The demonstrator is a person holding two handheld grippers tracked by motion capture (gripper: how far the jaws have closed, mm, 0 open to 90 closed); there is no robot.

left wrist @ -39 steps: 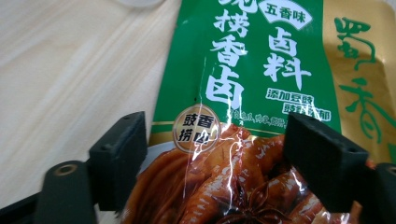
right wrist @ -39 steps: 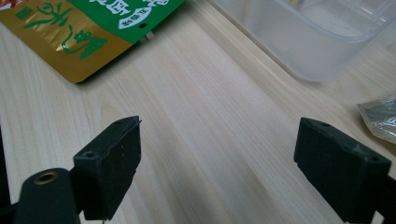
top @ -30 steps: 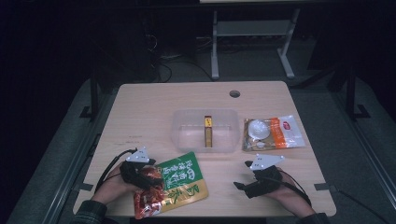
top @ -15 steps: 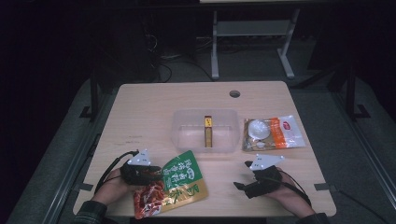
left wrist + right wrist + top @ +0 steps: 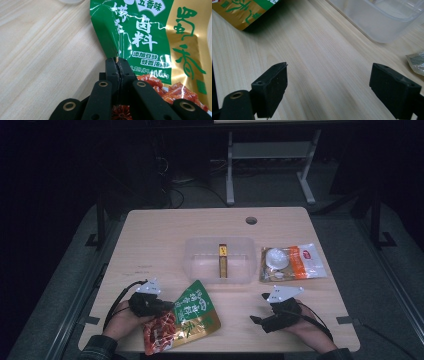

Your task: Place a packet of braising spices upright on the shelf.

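Green-and-gold seasoning packet point(image 5: 182, 322) flat on pale wood counter point(image 5: 165, 240), near front edge, left of centre. My left gripper point(image 5: 117, 61) has just been closing, jaws now clamped tight on packet's left edge. My right gripper point(image 5: 328, 82) resting low at front right, jaws wide apart, bare counter between them. Clear plastic tub point(image 5: 200, 255) mid-counter, small yellow box point(image 5: 222, 261) inside. Orange-and-white pouch point(image 5: 295, 262) just right of tub.

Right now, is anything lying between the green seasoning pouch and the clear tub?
Nothing visible. The left gripper, jaws just closed, pinches the green pouch by its edge; bare table separates it from the clear tub, which holds one small box.
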